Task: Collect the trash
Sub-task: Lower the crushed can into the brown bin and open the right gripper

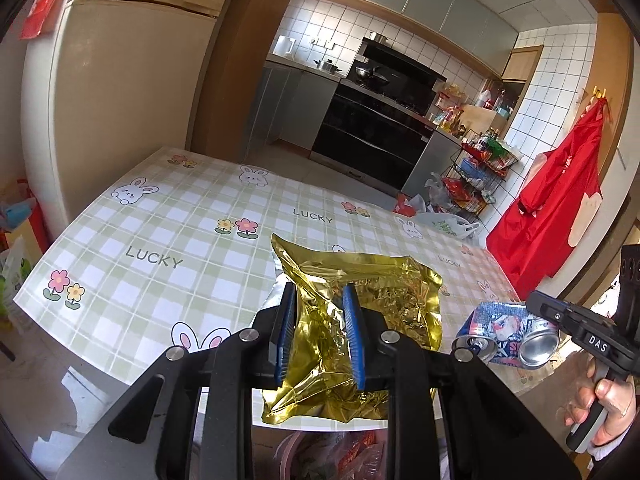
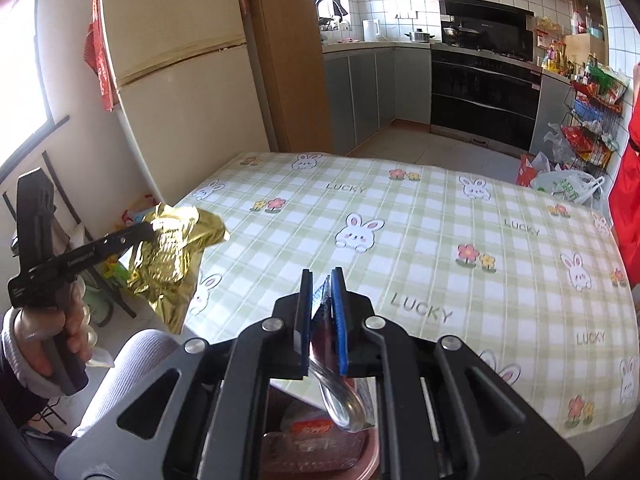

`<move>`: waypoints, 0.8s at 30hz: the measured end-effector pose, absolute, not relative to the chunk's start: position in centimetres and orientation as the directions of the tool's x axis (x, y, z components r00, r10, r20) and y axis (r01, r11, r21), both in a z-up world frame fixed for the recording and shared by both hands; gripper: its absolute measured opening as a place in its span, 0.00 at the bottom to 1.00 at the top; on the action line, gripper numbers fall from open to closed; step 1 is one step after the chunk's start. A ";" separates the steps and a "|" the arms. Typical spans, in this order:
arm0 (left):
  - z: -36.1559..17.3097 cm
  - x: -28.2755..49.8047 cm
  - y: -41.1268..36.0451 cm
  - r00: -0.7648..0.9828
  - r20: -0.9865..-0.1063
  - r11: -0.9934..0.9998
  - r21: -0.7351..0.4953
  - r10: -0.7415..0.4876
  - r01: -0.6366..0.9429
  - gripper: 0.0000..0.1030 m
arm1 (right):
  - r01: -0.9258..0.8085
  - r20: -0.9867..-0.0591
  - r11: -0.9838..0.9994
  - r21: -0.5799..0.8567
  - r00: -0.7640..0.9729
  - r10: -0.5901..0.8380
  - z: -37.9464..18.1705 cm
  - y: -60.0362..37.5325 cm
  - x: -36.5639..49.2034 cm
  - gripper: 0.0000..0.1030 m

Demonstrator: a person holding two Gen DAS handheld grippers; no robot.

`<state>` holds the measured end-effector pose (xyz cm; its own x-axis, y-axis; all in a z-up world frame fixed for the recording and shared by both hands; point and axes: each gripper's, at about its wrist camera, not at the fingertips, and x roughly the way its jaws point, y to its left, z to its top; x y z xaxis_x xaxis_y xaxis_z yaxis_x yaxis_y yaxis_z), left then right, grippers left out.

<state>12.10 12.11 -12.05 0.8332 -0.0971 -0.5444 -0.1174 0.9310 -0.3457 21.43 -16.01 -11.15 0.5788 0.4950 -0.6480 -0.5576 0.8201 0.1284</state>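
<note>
- Trash comes first: a crumpled gold foil bag (image 1: 352, 320) hangs in my left gripper (image 1: 319, 336), lifted clear of the worktop (image 1: 168, 224), and a crushed drink can (image 1: 508, 336) sits in my right gripper (image 2: 321, 320), also off the surface.
- I hold both pieces out over the near edge of the worktop because, as I judge it, the drop point is the pink-rimmed bin (image 2: 320, 440) just below, already holding red wrappers.
- Left jaws: only part-way closed, the blue pads (image 1: 354, 340) pressing the bag's wrinkled middle from both sides, so the foil bulges between them and its loose ends flop above and below.
- Right jaws: nearly together, pinching the flattened wall of the can; its shiny end dangles below the pads toward the bin.
- The thin foil is springy and slick, so I judge the grip there less sure than on the can.
- Around the pieces, the green checked cloth with rabbits and "LUCKY" print shows no other litter that I can make out.
- Further out stand a cream fridge (image 1: 120, 92), a black stove (image 1: 384, 128), a wire rack (image 1: 480, 176) of packets with plastic bags (image 1: 452, 224) on the floor beside it, and a red apron (image 1: 560, 200) on the tiled wall.
</note>
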 end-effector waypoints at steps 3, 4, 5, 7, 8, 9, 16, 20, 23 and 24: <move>-11.7 10.7 12.1 0.840 -0.534 0.933 -0.342 -0.095 -0.112 0.23 | -0.558 -0.652 0.820 0.126 0.576 0.492 -12.0 -16.0 19.3 0.13; -11.7 10.3 12.0 0.843 -0.530 0.933 -0.343 -0.094 -0.111 0.23 | -0.561 -0.654 0.819 0.125 0.574 0.493 -12.2 -16.0 18.7 0.13; -11.6 9.9 12.0 0.845 -0.527 0.933 -0.343 -0.092 -0.112 0.23 | -0.564 -0.656 0.816 0.127 0.569 0.496 -12.6 -15.8 18.1 0.13; -11.5 9.2 11.9 0.848 -0.522 0.932 -0.344 -0.089 -0.114 0.23 | -0.571 -0.662 0.810 0.136 0.556 0.503 -13.3 -15.4 17.1 0.13; -11.5 8.9 11.9 0.849 -0.521 0.932 -0.344 -0.089 -0.114 0.23 | -0.574 -0.665 0.807 0.142 0.548 0.507 -13.7 -15.2 16.7 0.13; -11.6 8.5 11.9 0.849 -0.521 0.932 -0.343 -0.088 -0.114 0.23 | -0.576 -0.669 0.804 0.146 0.542 0.509 -14.0 -15.0 16.5 0.13; -11.9 7.6 12.6 0.846 -0.528 0.933 -0.338 -0.075 -0.128 0.23 | -0.615 -0.698 0.771 0.165 0.480 0.532 -16.2 -12.6 15.1 0.13; -11.9 7.7 13.2 0.849 -0.524 0.930 -0.341 -0.067 -0.137 0.23 | -0.636 -0.717 0.751 0.179 0.438 0.542 -17.4 -11.1 15.1 0.13; -12.0 7.9 13.3 0.847 -0.527 0.930 -0.341 -0.067 -0.138 0.23 | -0.652 -0.728 0.734 0.190 0.408 0.551 -18.1 -10.1 15.0 0.13; -12.1 8.0 13.4 0.847 -0.528 0.930 -0.341 -0.067 -0.139 0.23 | -0.657 -0.730 0.729 0.192 0.401 0.553 -18.3 -9.8 15.0 0.13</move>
